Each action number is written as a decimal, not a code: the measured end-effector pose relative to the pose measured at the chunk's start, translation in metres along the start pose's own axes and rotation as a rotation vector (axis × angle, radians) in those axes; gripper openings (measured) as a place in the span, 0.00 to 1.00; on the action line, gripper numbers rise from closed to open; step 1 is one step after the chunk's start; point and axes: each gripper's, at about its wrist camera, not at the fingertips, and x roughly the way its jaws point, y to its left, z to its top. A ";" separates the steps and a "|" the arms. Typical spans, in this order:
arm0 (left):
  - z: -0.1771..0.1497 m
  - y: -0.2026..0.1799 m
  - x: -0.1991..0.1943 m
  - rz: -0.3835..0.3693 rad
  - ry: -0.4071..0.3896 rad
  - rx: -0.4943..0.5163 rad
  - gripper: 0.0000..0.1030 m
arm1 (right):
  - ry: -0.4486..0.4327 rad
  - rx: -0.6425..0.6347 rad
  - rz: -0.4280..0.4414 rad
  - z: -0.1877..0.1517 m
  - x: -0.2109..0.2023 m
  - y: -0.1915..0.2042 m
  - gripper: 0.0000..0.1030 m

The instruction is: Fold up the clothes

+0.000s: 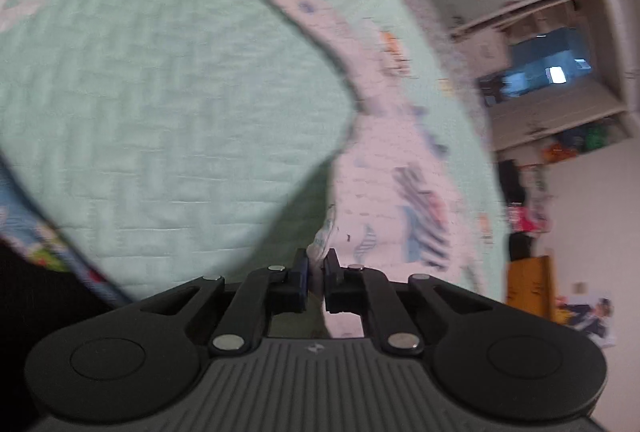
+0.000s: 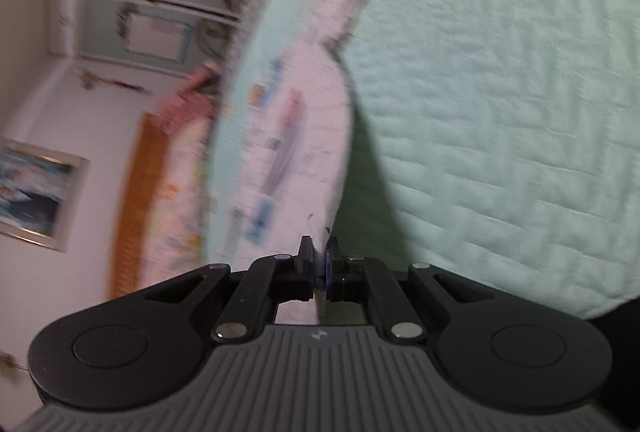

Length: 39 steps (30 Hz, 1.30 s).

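Left gripper [image 1: 318,264] clamped on pink printed garment [image 1: 380,171] edge, right gripper [image 2: 319,256] likewise, mint quilt [image 1: 160,91] beyond.

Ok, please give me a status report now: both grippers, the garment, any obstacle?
Left gripper shut on garment edge. Right gripper shut on garment too. Garment lifted over green quilt. No obstacle seen.

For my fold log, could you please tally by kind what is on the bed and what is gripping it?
Garment: 1, white, printed
Quilt: 1, mint green
Grippers: 2, left gripper, right gripper, both shut on the garment
Total: 4
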 end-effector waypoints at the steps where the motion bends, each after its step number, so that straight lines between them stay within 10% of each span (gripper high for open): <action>1: 0.001 0.004 0.003 0.006 0.003 -0.014 0.06 | 0.007 -0.008 -0.041 -0.002 0.003 -0.005 0.06; 12: -0.001 0.011 0.008 0.071 -0.005 0.010 0.25 | -0.128 -0.197 -0.213 -0.007 -0.016 0.003 0.13; 17: -0.018 0.001 -0.016 0.085 -0.013 0.088 0.31 | -0.083 -0.688 -0.236 -0.041 -0.010 0.063 0.20; 21: -0.036 -0.024 -0.008 -0.021 0.093 0.189 0.35 | 0.066 -1.140 -0.196 -0.094 0.028 0.110 0.49; 27: -0.044 -0.033 0.007 -0.057 0.141 0.138 0.35 | 0.240 -1.614 -0.245 -0.149 0.083 0.128 0.49; 39: -0.072 -0.054 0.034 -0.075 0.274 0.245 0.41 | 0.210 -1.748 -0.259 -0.152 0.089 0.125 0.27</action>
